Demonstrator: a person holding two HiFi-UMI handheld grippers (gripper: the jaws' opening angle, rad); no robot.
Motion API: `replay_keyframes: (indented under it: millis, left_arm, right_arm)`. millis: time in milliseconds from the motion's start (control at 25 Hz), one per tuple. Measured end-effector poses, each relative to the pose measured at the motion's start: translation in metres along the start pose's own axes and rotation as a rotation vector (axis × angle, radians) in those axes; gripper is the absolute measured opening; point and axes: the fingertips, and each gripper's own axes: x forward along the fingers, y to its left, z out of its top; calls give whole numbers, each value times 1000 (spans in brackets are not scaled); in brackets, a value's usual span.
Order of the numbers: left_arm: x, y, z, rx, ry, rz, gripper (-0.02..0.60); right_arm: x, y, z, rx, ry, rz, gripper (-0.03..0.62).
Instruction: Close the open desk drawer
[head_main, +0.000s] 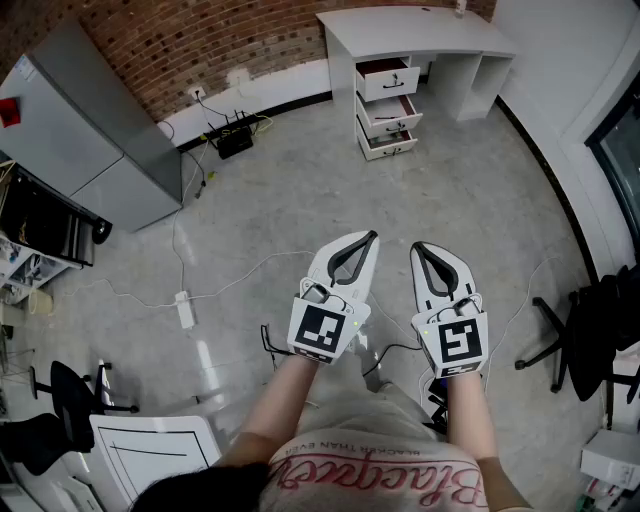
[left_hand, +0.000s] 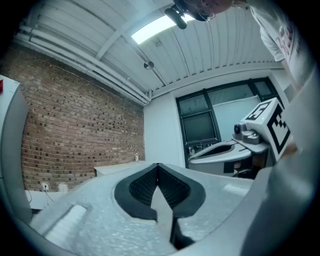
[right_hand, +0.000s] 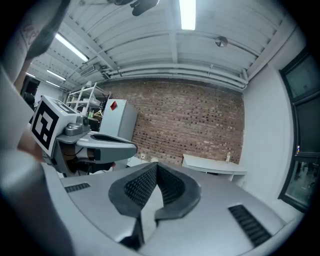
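Note:
A white desk (head_main: 420, 35) stands far off against the brick wall, in the room's far right corner. Its three stacked drawers all stand pulled out: the top drawer (head_main: 388, 78), the middle drawer (head_main: 390, 112) and the bottom drawer (head_main: 388, 142). My left gripper (head_main: 372, 236) and right gripper (head_main: 415, 246) hang side by side over the concrete floor, well short of the desk, both pointing towards it. Each is shut with nothing between its pads. The left gripper (left_hand: 158, 167) sees the desk (left_hand: 120, 168) faintly over its jaws. Beyond the right gripper (right_hand: 157, 166) the desk (right_hand: 212, 165) shows clearly.
A grey cabinet (head_main: 100, 130) stands at the left, with a router and cables (head_main: 235, 140) by the wall. A power strip (head_main: 184, 308) and its cords lie on the floor. A black chair (head_main: 590, 340) stands at the right, another chair (head_main: 70, 395) at the lower left.

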Motion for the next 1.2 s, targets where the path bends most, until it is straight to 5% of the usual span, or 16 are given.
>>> replay_keyframes:
  millis: [520, 960, 1200]
  left_arm:
    - [-79, -156, 40, -25, -32, 45, 6]
    - [-73, -172, 45, -33, -7, 51, 6]
    - [-35, -147, 49, -49, -24, 30, 6]
  right_arm:
    - [-171, 26, -21, 122, -42, 40, 12]
    - [-192, 12, -8, 204, -132, 33, 14]
    - [-160, -8, -2, 117, -122, 41, 14]
